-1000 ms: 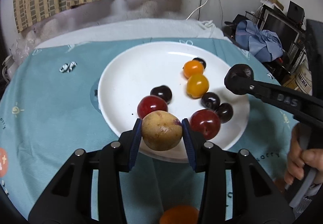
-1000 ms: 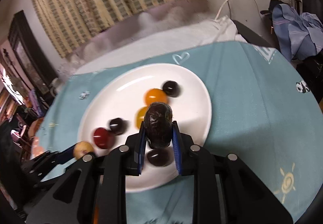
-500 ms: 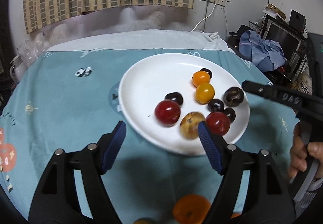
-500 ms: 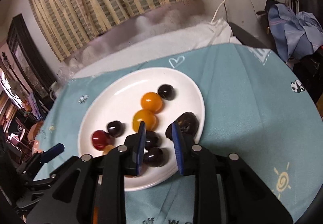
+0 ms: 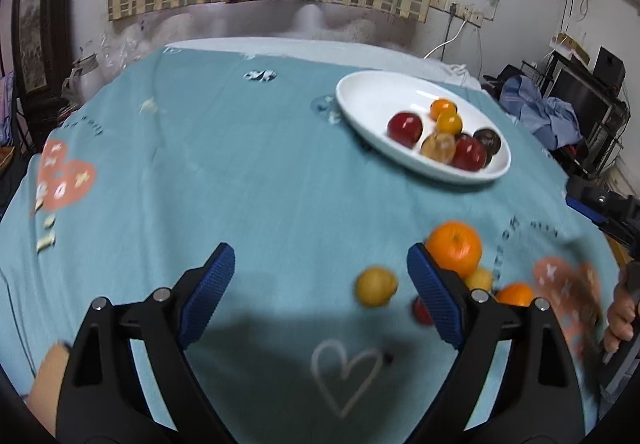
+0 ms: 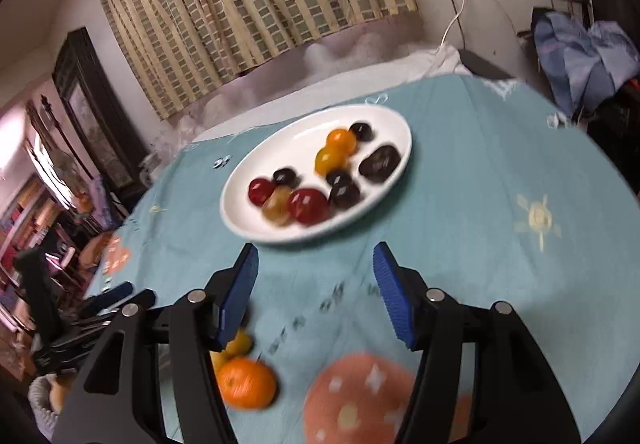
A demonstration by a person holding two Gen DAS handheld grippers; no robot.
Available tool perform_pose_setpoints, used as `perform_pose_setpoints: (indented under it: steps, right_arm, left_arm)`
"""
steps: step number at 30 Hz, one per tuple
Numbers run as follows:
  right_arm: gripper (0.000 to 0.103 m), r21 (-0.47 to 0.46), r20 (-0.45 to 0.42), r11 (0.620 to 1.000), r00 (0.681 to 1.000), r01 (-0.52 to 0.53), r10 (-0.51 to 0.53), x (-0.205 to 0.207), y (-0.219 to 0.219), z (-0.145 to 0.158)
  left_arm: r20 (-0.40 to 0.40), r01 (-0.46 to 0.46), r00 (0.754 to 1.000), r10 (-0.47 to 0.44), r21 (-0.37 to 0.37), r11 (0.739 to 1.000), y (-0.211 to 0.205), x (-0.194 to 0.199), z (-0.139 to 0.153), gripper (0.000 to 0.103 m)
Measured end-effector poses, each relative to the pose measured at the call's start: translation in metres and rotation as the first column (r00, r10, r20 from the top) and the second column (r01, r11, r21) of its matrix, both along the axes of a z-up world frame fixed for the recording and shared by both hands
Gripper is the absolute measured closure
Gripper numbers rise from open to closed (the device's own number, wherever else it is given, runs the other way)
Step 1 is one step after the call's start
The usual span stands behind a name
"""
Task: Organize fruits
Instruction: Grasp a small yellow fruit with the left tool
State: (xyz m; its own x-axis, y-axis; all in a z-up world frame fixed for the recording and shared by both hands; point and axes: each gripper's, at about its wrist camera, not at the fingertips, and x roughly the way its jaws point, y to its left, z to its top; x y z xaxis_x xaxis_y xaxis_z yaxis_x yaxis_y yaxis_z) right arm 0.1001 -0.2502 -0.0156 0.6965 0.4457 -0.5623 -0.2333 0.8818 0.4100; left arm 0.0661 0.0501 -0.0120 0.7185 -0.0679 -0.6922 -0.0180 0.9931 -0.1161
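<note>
Both grippers empty, jaws spreading as seen, nothing between the blue ribbed pads of either. Left gripper (image 5: pixel 320 286) hangs over bare teal patterned tablecloth (image 5: pixel 240 164); right gripper (image 6: pixel 314 286) hangs over the cloth just short of the near rim of the white oval plate (image 6: pixel 240 220). Plate carries a mixed load: two glossy red plums (image 6: pixel 307 205), a mottled yellow-brown plum (image 6: pixel 276 206) touching the nearer red one, two small orange round fruits (image 6: pixel 332 158), several small dark cherries, one larger oblong dark fruit (image 6: pixel 380 163) by the far-right rim. Loose fruit not yet on the plate sits in a cluster on the cloth near the person: large orange mandarin (image 5: pixel 454 246), small yellow round fruit (image 5: pixel 376 286), a second small yellow one (image 5: pixel 479 278) tucked behind the left gripper's right finger, a smaller orange (image 5: pixel 516 294), a bit of red fruit low down, partly hidden. Key relation: in the left wrist view the cluster lies to the right of the left gripper's centreline, the yellow round fruit just inside the right pad, the mandarin beyond and outside it; in the right wrist view the same cluster lies low and left, behind the left finger. Fruits are round, no long axis to align. Judgement: left hand nearer the yellow fruit; a small shift right would centre it.
</note>
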Motion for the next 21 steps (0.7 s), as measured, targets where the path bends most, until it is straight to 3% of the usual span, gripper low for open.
perform_pose_setpoints:
  steps: [10, 21]
  right_arm:
    - [0.042, -0.016, -0.077, 1.0, 0.997, 0.004, -0.005, 0.003, 0.003, -0.014]
    - [0.042, -0.045, -0.055, 0.999, 0.998, -0.019, 0.017, -0.002, 0.01, -0.011]
  left_arm:
    - [-0.048, 0.051, 0.998, -0.049, 0.041, 0.998, -0.014, 0.006, -0.011, 0.013]
    - [-0.082, 0.075, 0.995, -0.065, 0.131, 0.989, -0.025, 0.017, -0.022, 0.014]
